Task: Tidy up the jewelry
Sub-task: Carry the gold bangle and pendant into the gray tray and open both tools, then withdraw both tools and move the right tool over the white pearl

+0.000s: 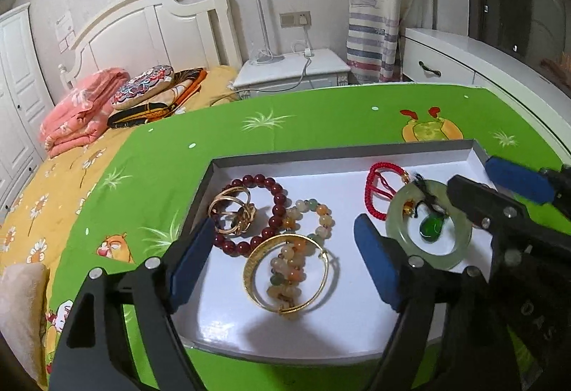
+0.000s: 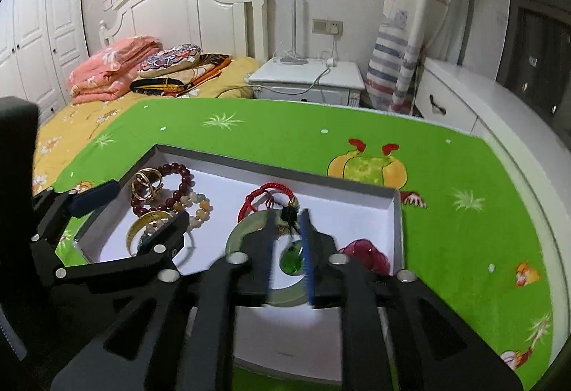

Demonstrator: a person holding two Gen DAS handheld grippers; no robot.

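Pale green jade bangle (image 2: 246,237) sits lower centre of the right wrist view, flat in the shallow white cardboard tray (image 1: 278,334), with a dark green teardrop pendant (image 2: 293,260) inside its ring and a red braided cord (image 2: 266,194) just beyond. My right gripper (image 2: 288,255) has its fingers nearly together around the black knot and pendant; whether the pads actually bite, I cannot tell (motion blur at the tips).

My left gripper (image 1: 282,269) is spread wide, low centre of the left wrist view, over the gold metal bangle (image 1: 285,275) and the pale mixed-stone bead bracelet (image 1: 291,269) threaded through it. Dark red bead bracelet (image 1: 267,209) and gold rings cluster (image 1: 232,212) lie touching, upper left of the tray.

To do this step well, I'd say:
- pinch the cord knot, not the glassy pendant
- lift straight up so the pendant clears the jade ring without dragging it
- keep left parked, clear of the tangle
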